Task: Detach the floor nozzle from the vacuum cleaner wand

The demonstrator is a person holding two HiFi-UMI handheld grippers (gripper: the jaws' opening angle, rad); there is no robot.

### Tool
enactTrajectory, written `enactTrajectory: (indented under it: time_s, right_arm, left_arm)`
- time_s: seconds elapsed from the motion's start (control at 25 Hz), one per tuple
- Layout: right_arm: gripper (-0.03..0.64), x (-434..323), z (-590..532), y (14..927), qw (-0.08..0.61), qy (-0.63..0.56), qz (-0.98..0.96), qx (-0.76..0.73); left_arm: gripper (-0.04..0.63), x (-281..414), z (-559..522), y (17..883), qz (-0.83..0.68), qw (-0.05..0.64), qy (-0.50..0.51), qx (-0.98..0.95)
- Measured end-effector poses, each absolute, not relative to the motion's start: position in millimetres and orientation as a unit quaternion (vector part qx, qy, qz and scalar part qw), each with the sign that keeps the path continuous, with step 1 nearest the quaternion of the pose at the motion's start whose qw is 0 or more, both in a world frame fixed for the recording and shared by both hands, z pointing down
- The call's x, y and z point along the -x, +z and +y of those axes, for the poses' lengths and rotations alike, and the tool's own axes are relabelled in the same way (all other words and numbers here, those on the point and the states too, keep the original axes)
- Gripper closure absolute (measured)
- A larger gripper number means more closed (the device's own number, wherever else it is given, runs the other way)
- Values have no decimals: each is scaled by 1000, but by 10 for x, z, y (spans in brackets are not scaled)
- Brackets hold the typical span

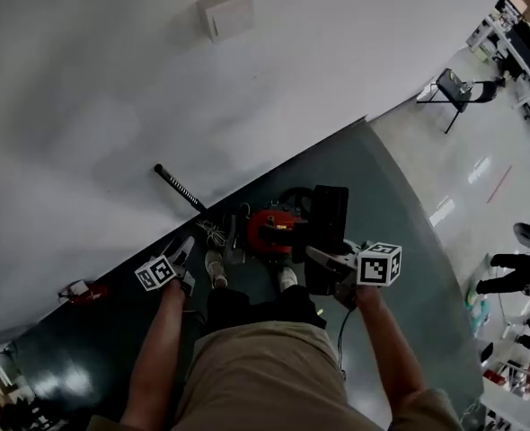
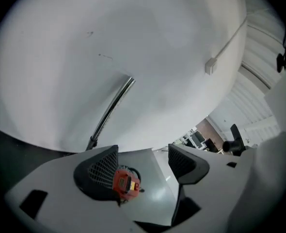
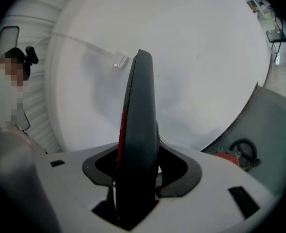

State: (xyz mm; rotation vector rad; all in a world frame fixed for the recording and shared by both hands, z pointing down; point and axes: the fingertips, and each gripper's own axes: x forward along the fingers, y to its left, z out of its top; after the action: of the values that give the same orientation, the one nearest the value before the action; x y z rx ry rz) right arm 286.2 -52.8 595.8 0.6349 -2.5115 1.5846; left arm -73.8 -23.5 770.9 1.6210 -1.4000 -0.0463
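While the right hand-held gripper (image 3: 140, 171) clamps the floor nozzle (image 3: 140, 106), the left (image 2: 143, 163) gapes empty, wand (image 2: 111, 108) ahead.

The head camera looks steeply down from above the person's own legs. It takes in the left gripper (image 1: 187, 248), the right gripper (image 1: 317, 259), the dark floor (image 1: 400, 241) and the white wall (image 1: 112, 79) ahead. The left gripper camera sits close behind its jaws and faces up the wall. The right gripper camera sits just behind its jaws, where the floor nozzle (image 3: 138, 130), seen edge-on and very near, fills the middle. All three views share the wall box (image 1: 226, 12) and the red vacuum body (image 1: 274, 227). The head and left gripper views share the wand (image 1: 180, 188).
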Motion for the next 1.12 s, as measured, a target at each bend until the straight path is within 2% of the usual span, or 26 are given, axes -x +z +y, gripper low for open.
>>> enactTrajectory:
  time_s: [0.32, 0.52, 0.56, 0.84, 1.12]
  right_arm:
    - [390, -3222, -282, 6197, 37, 549, -812, -195]
    - [390, -3098, 64, 5922, 22, 545, -819, -176]
    - [390, -3054, 160, 5848, 19, 544, -822, -169]
    - [390, -2827, 1272, 5562, 29, 526, -834, -165]
    - [391, -3017, 2758, 5562, 21, 508, -842, -179]
  left_arm:
    - [377, 434, 1386, 7384, -650, 456, -14, -608]
    - [570, 44, 1862, 7007, -605, 426, 4, -672]
    - [588, -30, 1949, 6914, -600, 417, 1, -682]
    - [589, -517, 2942, 6709, -535, 436, -73, -720]
    - [589, -584, 4265, 6239, -508, 338, -174, -773]
